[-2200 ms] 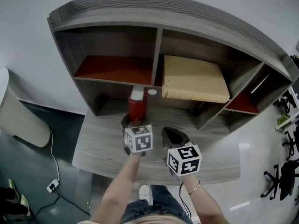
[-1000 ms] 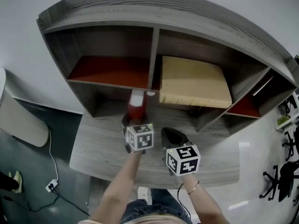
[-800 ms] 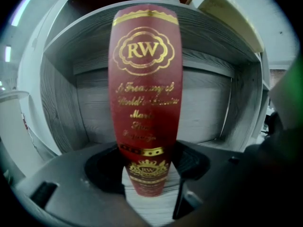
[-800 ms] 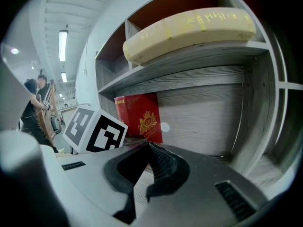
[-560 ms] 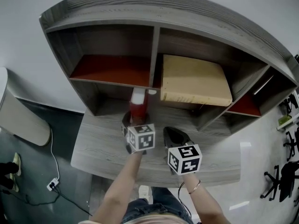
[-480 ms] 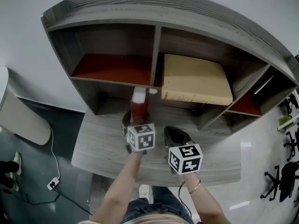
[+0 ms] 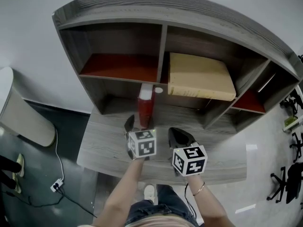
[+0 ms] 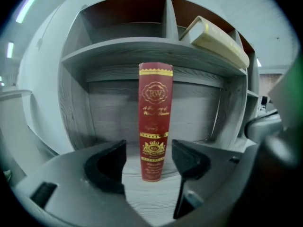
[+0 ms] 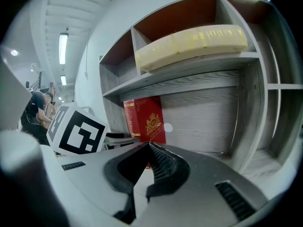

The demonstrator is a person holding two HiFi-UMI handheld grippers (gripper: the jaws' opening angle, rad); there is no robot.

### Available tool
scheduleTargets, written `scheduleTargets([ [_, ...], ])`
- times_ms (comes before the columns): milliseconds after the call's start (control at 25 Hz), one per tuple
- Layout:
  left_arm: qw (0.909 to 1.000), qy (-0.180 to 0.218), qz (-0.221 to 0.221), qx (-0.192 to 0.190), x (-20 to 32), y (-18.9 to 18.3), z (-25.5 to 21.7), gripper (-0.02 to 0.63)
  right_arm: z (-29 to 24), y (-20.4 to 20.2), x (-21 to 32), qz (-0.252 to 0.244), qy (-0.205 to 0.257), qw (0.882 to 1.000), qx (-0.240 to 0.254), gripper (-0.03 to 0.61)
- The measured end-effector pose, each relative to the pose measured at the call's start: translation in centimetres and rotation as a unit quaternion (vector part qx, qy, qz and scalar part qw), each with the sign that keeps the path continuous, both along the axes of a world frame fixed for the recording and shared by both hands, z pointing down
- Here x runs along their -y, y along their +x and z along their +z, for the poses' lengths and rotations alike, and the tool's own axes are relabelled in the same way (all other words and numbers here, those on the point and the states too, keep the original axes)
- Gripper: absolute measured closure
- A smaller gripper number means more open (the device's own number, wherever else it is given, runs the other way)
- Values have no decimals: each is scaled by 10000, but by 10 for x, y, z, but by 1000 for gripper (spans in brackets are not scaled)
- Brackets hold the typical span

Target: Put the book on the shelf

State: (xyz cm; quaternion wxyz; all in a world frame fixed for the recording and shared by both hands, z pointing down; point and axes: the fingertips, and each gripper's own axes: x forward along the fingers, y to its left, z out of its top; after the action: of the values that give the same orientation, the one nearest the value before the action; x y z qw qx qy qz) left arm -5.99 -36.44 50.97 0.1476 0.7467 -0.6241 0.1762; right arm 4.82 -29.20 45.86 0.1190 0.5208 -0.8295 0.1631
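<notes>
Left gripper (image 7: pixel 136 126): my jaws stand wide apart and have just been opening; they grip nothing.
Red book (image 8: pixel 155 122): upright, its gold-printed spine facing my left jaws. It stands in line with the gap between them, at or just beyond their tips. Neither pad touches it.
Book's footing: it stands on the table (image 7: pixel 104 145), in the low bay of the shelf unit (image 7: pixel 161 13) straight ahead of my left jaws, under the shelf board.
Right gripper (image 9: pixel 147 145): my jaws are closed tip to tip with nothing between them.
Red book from the right jaws: ahead and to the left, well clear of them, with its front cover and crest showing.
Yellow book (image 9: pixel 189 44): lies flat on the upper shelf board, above and ahead of my right jaws, and up and to the right of my left jaws.
Marker cubes: one sits behind each pair of jaws; the left cube (image 7: pixel 142 143) is just beside the right cube (image 7: pixel 189 160).
Red shelf floor (image 7: pixel 123 66): in the upper compartment above my left jaws.
</notes>
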Motion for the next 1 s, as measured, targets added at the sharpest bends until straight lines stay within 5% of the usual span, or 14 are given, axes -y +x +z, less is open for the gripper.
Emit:
scheduleTargets([
  [360,9981,8,580,-208,-32,9,-10,328,-3,-10,-17,-2,26,10000,47,569],
  [760,9948,210,993,-99,-73,11,-24,562,-8,-23,-35,-37,92,9998,193,569],
  [1000,9912,283,1268,-238,-96,14,-32,601,-13,-31,-49,-142,195,9994,239,569],
])
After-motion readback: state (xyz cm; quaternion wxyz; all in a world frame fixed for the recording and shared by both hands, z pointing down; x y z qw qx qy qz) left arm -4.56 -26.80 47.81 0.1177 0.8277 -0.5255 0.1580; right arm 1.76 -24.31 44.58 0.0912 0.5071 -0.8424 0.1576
